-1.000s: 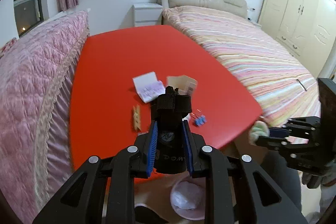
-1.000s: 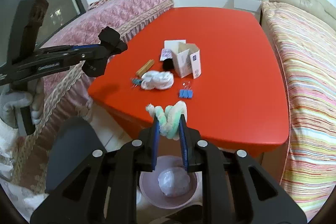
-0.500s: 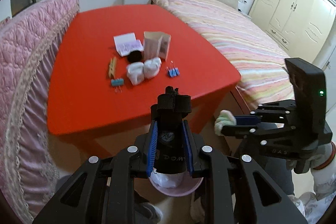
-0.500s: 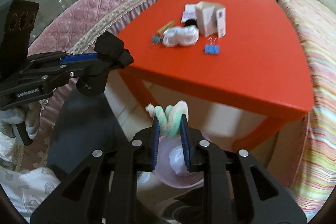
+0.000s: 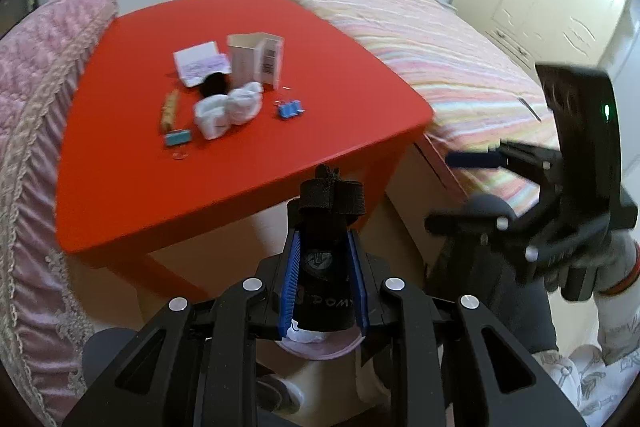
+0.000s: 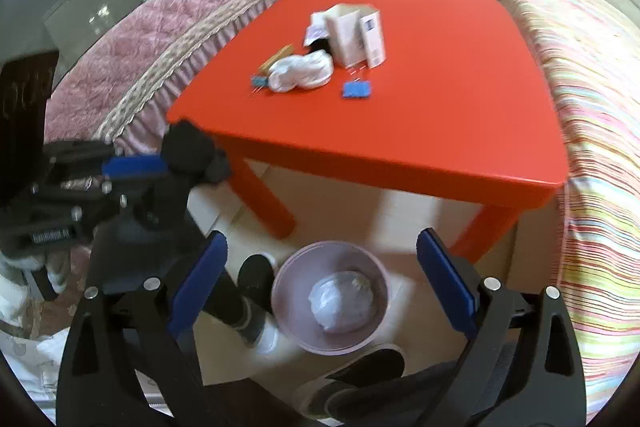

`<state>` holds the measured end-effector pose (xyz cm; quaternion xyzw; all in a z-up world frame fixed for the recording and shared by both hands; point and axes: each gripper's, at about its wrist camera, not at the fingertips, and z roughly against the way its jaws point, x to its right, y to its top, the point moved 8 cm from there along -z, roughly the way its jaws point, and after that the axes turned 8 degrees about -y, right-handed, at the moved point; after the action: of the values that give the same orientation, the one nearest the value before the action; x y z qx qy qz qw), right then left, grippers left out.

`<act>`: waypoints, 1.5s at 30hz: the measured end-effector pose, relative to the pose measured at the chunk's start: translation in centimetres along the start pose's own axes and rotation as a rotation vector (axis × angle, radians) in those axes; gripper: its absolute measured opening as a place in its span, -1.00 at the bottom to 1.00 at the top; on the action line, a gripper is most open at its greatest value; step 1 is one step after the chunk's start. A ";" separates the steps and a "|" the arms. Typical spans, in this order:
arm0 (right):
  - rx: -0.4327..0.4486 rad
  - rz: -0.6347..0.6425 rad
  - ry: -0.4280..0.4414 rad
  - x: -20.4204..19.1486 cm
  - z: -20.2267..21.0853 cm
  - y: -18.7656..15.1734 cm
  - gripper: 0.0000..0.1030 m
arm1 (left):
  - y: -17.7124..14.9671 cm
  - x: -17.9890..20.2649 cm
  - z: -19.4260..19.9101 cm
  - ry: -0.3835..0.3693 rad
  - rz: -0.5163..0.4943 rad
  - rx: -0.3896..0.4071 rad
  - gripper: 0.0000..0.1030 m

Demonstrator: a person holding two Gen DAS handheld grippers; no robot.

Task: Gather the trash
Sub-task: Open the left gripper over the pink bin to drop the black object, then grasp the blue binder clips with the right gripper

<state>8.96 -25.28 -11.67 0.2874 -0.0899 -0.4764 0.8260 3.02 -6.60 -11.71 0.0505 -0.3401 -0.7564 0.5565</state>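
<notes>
A black fabric item (image 5: 331,195) is held pinched between the blue pads of the left tool (image 5: 324,287), poised over the pink bin (image 6: 329,293) on the floor, whose rim is just glimpsed beneath the pads in the left wrist view. The right tool (image 6: 320,291) is spread wide and empty, directly above that bin, in which a crumpled white wad (image 6: 342,301) is seen lying. On the red surface (image 6: 440,99) more pieces are waiting: white crumpled cloth or tissue (image 5: 228,109), an opened small carton (image 5: 256,59), a flat white packet (image 5: 200,63), a dark lump (image 5: 216,85), a wooden clip (image 5: 170,107) and two blue binder clips (image 5: 289,109). The black item is judged soft, light and limp, so a drop should be clean once the pads are parted. The white cloth would be best pinched at its bunched middle; the carton is thin-walled and easily crushed, so one side panel should be taken gently.
</notes>
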 end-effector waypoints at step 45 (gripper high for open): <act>-0.054 0.074 -0.085 0.7 -7.2 10.7 0.92 | 2.9 -6.5 3.3 0.140 0.162 0.149 0.85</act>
<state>20.27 -19.03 -11.61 0.2408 -0.1226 -0.4597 0.8460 6.29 0.21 -9.47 0.1169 -0.3587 -0.6762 0.6328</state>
